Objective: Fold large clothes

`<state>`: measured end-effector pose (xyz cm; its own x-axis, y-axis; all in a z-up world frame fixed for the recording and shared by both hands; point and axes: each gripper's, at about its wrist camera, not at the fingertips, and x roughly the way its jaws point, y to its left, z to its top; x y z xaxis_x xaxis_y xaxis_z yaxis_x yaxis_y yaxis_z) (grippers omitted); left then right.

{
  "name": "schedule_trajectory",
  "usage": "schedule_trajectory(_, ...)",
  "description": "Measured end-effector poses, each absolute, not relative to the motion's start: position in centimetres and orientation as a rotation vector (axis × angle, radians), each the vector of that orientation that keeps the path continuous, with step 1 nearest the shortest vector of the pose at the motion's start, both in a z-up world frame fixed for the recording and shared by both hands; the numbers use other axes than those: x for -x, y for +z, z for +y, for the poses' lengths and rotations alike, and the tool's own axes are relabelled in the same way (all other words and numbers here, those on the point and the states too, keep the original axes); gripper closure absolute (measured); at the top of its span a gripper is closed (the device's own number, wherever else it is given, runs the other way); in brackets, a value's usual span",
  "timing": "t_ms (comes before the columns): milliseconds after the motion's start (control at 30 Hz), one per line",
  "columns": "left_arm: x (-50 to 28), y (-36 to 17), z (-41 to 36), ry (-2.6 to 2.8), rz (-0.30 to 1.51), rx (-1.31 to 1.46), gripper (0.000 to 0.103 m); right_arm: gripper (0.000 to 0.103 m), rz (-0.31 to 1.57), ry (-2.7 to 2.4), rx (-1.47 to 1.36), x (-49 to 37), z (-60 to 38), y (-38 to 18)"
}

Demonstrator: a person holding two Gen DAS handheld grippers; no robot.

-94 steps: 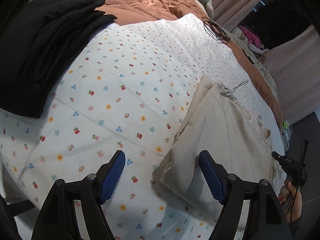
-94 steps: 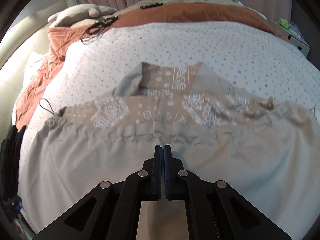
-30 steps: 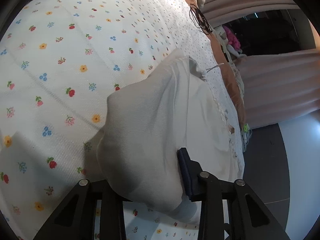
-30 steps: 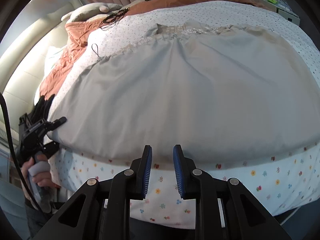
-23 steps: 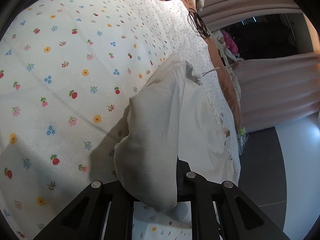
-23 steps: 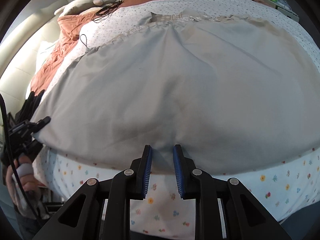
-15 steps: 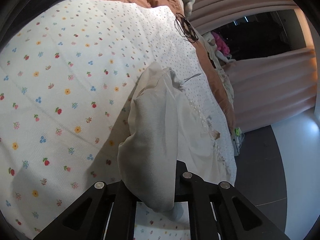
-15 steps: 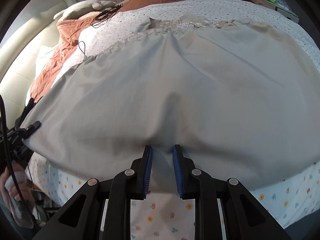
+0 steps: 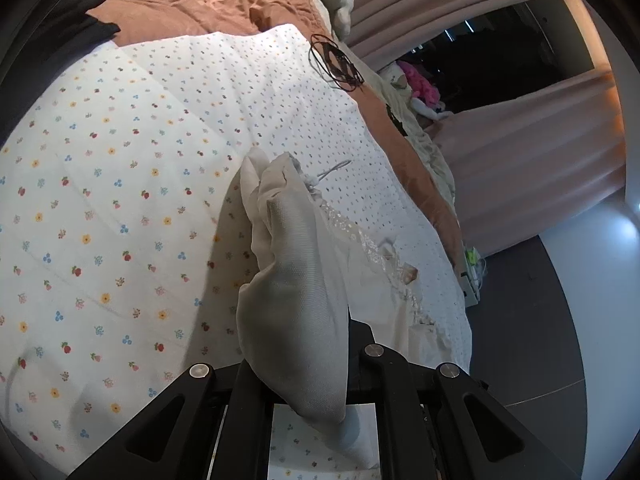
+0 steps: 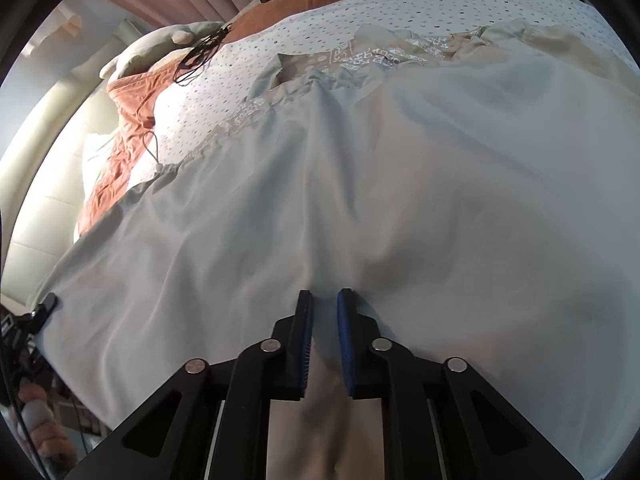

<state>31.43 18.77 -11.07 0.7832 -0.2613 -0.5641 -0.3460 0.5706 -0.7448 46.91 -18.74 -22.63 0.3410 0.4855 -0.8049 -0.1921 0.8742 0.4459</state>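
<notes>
Since a second ago, both hem corners of the pale dress point(image 10: 400, 184) have gone into clamped grippers, left one lifted.

Dress fills the right wrist frame's centre over the floral bedspread point(image 9: 120, 200), ready for folding; left gripper point(image 9: 304, 364), angled down, pinches a raised bunch; right gripper point(image 10: 322, 320), steeper, has just closed on the near edge.
</notes>
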Motion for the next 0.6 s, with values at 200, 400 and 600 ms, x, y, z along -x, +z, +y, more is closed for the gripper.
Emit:
schedule_trajectory(200,-32.9,-7.9,17.2,0.023,0.675,0.926,0.094,0.09,1.109,0.493,-0.339,-45.1,-20.2,-20.7)
schedule_trajectory(400,-34.8,-4.3,14.6,-0.042,0.649,0.857,0.094,0.09,1.087,0.526,-0.394,-42.3,-22.6,-20.0)
schedule_trajectory(600,-36.4,-0.5,10.9,-0.121,0.626,0.8,0.094,0.09,1.089,0.564,-0.449,-40.9,-24.1,-20.2)
